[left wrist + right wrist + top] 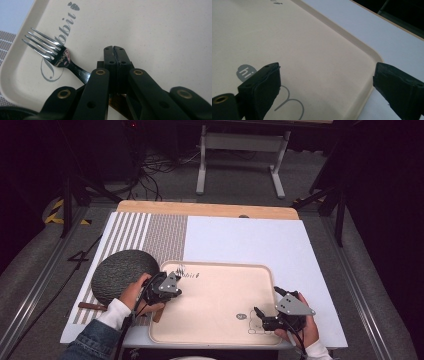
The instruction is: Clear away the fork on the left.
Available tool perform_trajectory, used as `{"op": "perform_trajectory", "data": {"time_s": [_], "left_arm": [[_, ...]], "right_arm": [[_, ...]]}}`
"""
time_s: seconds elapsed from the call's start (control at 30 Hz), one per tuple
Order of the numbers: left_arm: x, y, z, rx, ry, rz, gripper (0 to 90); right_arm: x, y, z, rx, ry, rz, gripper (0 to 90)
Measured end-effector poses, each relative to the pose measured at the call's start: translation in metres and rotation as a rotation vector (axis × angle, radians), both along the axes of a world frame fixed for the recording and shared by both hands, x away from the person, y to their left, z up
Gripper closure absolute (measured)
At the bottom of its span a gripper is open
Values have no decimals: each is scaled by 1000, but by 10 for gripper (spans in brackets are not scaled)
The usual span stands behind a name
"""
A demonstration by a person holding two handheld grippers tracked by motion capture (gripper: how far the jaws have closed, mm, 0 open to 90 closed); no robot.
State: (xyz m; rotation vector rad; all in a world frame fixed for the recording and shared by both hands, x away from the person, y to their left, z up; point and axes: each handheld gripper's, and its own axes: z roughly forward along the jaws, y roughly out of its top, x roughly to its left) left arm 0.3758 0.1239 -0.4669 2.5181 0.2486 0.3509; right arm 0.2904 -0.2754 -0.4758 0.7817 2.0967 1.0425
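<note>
Nearest, right hand-held gripper (260, 315) hovering spread wide over the near right corner of the beige tray (220, 320), gripping nothing. Over at the near left, left hand-held gripper (117, 53) pressed shut, fork (53, 53) tines resting on the tray's printed lettering just beside those jaws; whether the handle is actually pinched, cannot tell. Stiff, slick, light metal, probably best taken at the brown handle (120, 105). Nothing else lying in the tray. Further left, dark round mat (122, 272) on the bench (250, 240).
</note>
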Motion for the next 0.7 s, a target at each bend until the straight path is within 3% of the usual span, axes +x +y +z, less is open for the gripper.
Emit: {"op": "perform_trajectory", "data": {"time_s": [0.47, 0.7], "left_arm": [[-7, 15, -2, -21, 23, 32, 894], [-8, 16, -3, -39, 13, 28, 877]], "right_arm": [[0, 1, 0, -6, -1, 1, 85], [0, 1, 0, -5, -1, 1, 85]]}}
